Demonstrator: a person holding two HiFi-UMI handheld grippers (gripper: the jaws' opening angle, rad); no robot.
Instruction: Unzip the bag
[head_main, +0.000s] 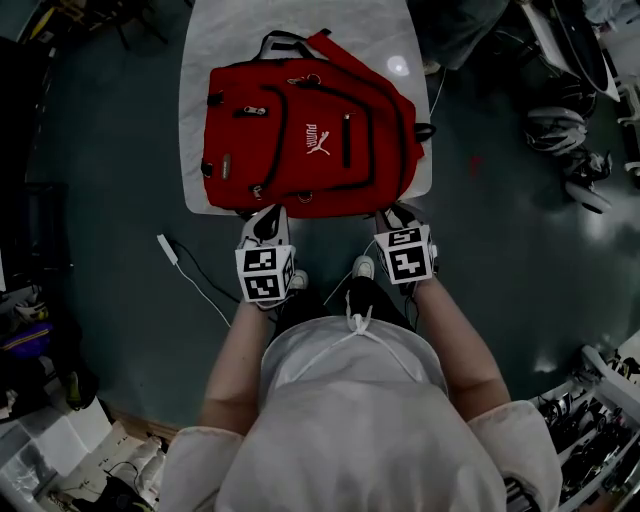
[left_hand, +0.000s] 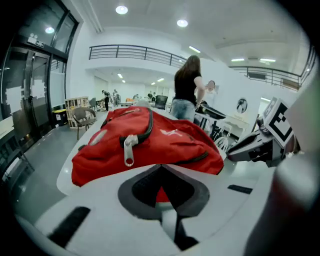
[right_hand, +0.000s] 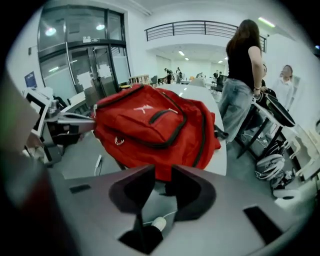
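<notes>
A red backpack (head_main: 310, 140) lies flat on a white table (head_main: 230, 40), its near edge hanging over the table's front. A silver zipper pull (left_hand: 129, 150) dangles on its upper side in the left gripper view. My left gripper (head_main: 268, 222) hovers at the bag's near left edge. Its tips (left_hand: 161, 167) meet, and only a sliver of red shows behind the pads. My right gripper (head_main: 393, 215) is at the near right edge. Its jaws (right_hand: 161, 172) stand apart and hold nothing; the floor shows through the gap. The bag (right_hand: 150, 125) lies just beyond them.
A person in a black top (right_hand: 242, 65) stands at the table's far right. A white cable with a plug (head_main: 185, 270) lies on the floor to the left. Helmets and gear (head_main: 555, 130) sit on the floor at right. Clutter lines both lower corners.
</notes>
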